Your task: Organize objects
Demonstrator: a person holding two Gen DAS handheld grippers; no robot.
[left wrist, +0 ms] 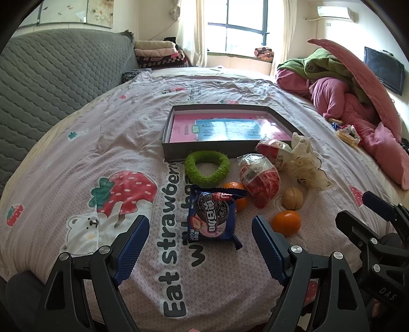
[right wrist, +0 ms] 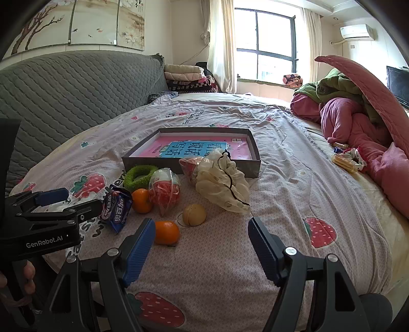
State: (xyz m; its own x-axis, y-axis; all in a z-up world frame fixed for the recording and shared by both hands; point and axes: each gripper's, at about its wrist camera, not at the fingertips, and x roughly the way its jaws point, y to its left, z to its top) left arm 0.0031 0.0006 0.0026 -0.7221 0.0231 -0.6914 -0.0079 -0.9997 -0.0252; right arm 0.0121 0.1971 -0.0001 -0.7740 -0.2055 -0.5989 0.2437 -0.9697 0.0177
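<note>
Right wrist alone shows wall painting.

Pale lilac bedsheet, strawberry-and-bear print. Grey box, pink-and-blue book inside. Fuzzy green ring. Blue cookie packet. Two oranges, nearer one. Tan walnut. Blue gripper pads.
</note>
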